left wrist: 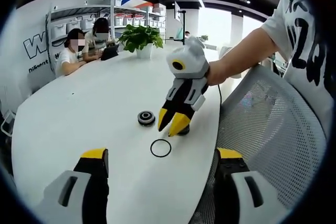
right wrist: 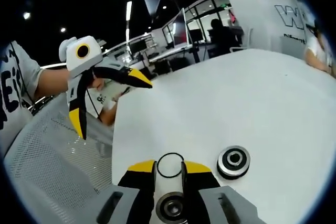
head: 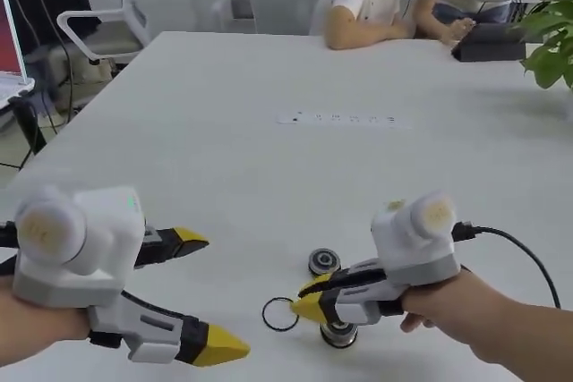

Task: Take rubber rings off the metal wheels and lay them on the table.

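My right gripper [head: 309,300] [left wrist: 171,123] [right wrist: 169,167] has its yellow jaws drawn in close around a small metal wheel [head: 339,335] [right wrist: 170,209] that rests on the white table [head: 269,158]. A loose black rubber ring [head: 264,315] [left wrist: 150,148] [right wrist: 170,153] lies flat just ahead of its tips. A second metal wheel [head: 324,261] [left wrist: 146,117] [right wrist: 233,162], dark-rimmed, stands free a little farther in. My left gripper [head: 210,291] [left wrist: 161,156] [right wrist: 113,106] hovers to the left of the ring, jaws spread wide and holding nothing.
Two people sit at the table's far end with a black device [head: 488,42] and a potted plant [head: 551,42]. A flush socket strip [head: 336,118] marks mid-table. A mesh chair [left wrist: 262,129] stands by the near edge.
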A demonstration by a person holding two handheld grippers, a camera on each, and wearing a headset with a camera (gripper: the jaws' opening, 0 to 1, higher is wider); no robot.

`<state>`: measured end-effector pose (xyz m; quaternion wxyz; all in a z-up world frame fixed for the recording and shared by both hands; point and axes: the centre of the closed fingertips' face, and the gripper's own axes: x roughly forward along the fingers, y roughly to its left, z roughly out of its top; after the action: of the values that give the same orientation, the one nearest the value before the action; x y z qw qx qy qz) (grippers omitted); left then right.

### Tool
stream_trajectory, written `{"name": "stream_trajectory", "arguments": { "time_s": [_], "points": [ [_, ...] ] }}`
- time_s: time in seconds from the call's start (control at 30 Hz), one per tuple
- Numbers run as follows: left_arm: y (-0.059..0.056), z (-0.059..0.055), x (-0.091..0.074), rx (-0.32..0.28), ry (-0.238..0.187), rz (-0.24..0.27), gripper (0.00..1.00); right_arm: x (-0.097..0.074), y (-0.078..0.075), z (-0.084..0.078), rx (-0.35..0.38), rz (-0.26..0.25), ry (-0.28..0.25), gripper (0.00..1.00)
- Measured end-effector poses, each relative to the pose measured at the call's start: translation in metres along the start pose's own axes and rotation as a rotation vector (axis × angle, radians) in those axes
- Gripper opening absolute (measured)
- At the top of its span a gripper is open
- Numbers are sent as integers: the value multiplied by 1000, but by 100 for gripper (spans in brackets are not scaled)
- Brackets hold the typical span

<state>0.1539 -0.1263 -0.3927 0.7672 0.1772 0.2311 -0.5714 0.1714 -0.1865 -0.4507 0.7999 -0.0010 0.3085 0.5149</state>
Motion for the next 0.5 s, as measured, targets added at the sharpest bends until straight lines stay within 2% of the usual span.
{"name": "stream_trajectory", "arguments": {
  "time_s": [0.3, 0.5],
  "points": [
    [-1, 8, 5, 18, -4, -13, 79, -17, -1, 14, 3, 5, -72, 25],
    [-2, 16, 10, 31, -13, -24, 77, -29, -2, 15, -5, -7, -97, 26]
  ]
}}
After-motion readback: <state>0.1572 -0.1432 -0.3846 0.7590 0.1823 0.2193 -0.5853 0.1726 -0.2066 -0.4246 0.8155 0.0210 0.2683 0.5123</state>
